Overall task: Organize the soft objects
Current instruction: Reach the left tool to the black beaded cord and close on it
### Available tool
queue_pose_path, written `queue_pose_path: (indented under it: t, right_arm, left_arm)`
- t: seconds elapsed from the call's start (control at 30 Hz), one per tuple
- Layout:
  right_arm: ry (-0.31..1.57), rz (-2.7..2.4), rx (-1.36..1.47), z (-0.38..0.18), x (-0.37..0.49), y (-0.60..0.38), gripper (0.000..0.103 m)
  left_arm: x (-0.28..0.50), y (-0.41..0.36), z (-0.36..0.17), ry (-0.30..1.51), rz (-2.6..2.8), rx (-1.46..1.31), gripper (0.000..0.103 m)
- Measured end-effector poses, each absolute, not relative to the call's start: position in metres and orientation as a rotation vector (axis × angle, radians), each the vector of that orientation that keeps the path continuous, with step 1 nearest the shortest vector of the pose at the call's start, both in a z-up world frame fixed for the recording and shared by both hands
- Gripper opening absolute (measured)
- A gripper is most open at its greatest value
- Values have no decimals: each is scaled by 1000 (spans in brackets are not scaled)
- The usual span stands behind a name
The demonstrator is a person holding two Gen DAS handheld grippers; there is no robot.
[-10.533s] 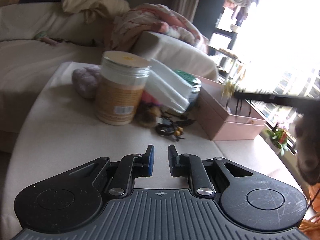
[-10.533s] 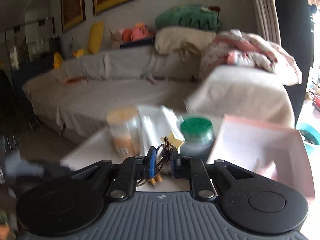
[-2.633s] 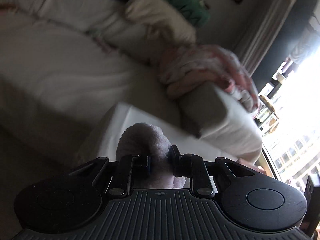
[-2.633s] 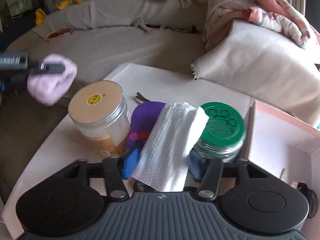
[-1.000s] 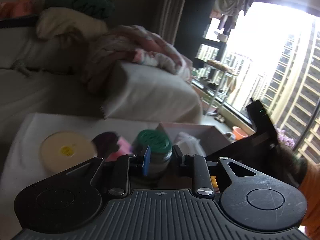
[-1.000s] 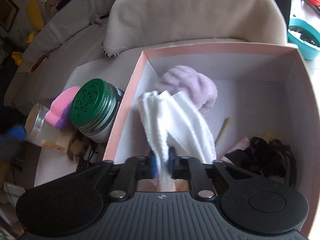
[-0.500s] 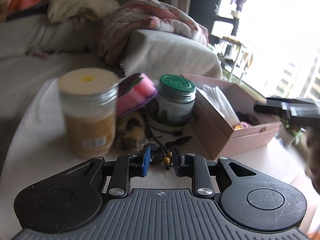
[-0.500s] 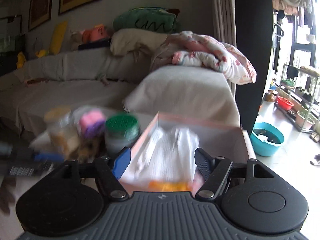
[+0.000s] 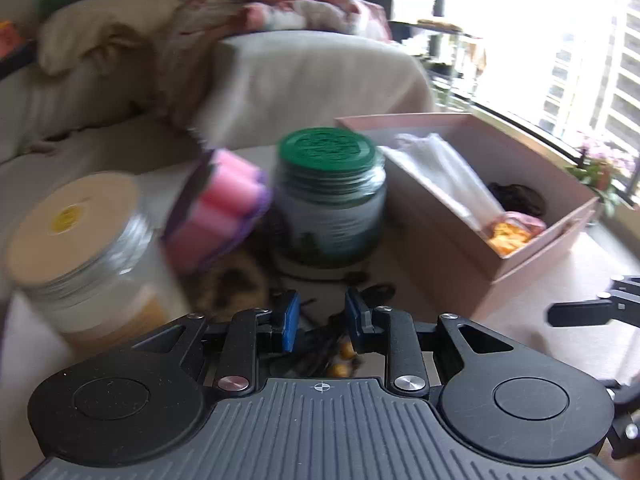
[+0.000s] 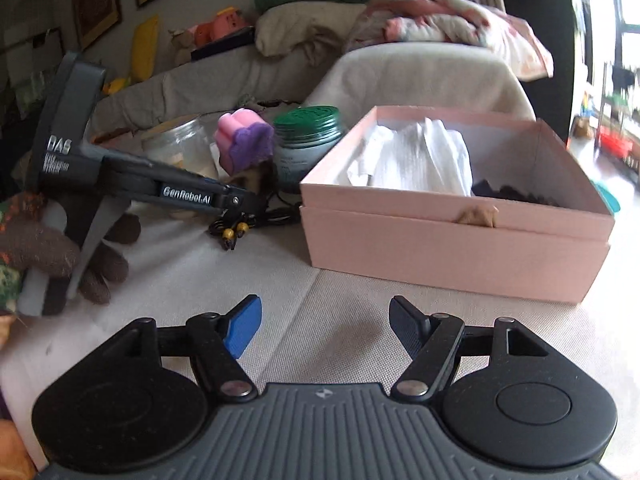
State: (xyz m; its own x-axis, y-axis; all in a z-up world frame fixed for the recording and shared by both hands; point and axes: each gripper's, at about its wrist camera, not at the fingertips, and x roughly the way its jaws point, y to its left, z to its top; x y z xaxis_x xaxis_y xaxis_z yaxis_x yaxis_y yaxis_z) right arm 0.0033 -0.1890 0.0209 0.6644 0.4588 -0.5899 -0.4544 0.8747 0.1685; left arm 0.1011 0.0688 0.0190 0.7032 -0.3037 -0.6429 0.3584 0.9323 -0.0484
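A pink box (image 10: 440, 248) on the cloth-covered table holds a white cloth (image 10: 420, 156) and dark hair ties (image 10: 512, 194). My right gripper (image 10: 324, 324) hangs open and empty in front of the box. A pink and purple sponge (image 9: 224, 208) leans between a cream-lidded jar (image 9: 80, 240) and a green-lidded jar (image 9: 328, 200). Below them lie a brown furry piece (image 9: 236, 284) and a black cord with yellow beads (image 10: 236, 228). My left gripper (image 9: 318, 316) sits low over that cord, its jaws opening a little, pads not pressing on anything.
A sofa with cushions and a pink patterned blanket (image 10: 440, 16) stands behind the table. A gloved hand (image 10: 60, 256) holds the left gripper's handle at the table's left side. A bright window (image 9: 560, 40) is to the right.
The right gripper let go of the white cloth in the box, opened wide and drew back to the box's front. The left gripper sank toward the cord by the jars.
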Motion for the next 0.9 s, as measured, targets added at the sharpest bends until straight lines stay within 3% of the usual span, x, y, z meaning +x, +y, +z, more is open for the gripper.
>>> queue_pose_path:
  t: [0.27,0.57,0.9]
  right_arm:
    - [677,513,64,20,5,-196,71]
    - [696,512,79,19,8,-197,71]
    - [707,505,66,18,9,-194,71]
  left_arm:
    - [105,68,15,771,-437,46,29]
    - [47,82,18,851,-546,45,28]
    - [8,80,35,788,-624,161,28]
